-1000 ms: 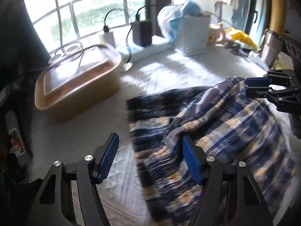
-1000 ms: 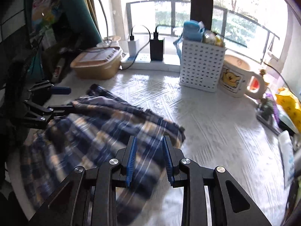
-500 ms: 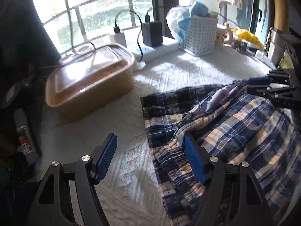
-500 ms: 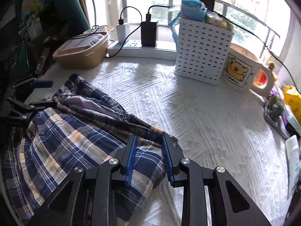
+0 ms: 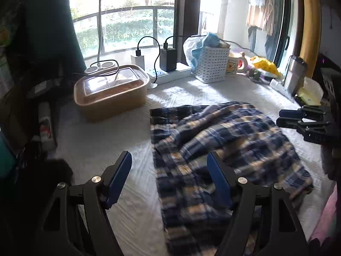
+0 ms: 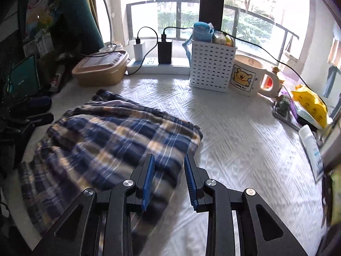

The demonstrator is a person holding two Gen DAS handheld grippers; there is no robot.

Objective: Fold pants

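Note:
The blue, white and tan plaid pants (image 5: 221, 149) lie rumpled on the white quilted cover (image 5: 127, 202), folded over on themselves; they also show in the right wrist view (image 6: 110, 140). My left gripper (image 5: 170, 175) is open and empty, raised above the pants' left edge. My right gripper (image 6: 168, 177) is open and empty, raised above the pants' right edge. In the left wrist view the right gripper (image 5: 283, 120) sits at the far right, clear of the cloth. In the right wrist view the left gripper (image 6: 42, 111) is at the far left.
A tan lidded box (image 5: 110, 91) stands at the back left. A power strip with chargers (image 6: 157, 64), a white basket (image 6: 212, 64) and a bear mug (image 6: 247, 76) line the window. A yellow bag (image 6: 309, 104) and a tube (image 6: 311, 147) lie at the right.
Both grippers have lifted up and away from the pants. The right gripper has opened wider and let go of the cloth, which now lies flatter on the cover.

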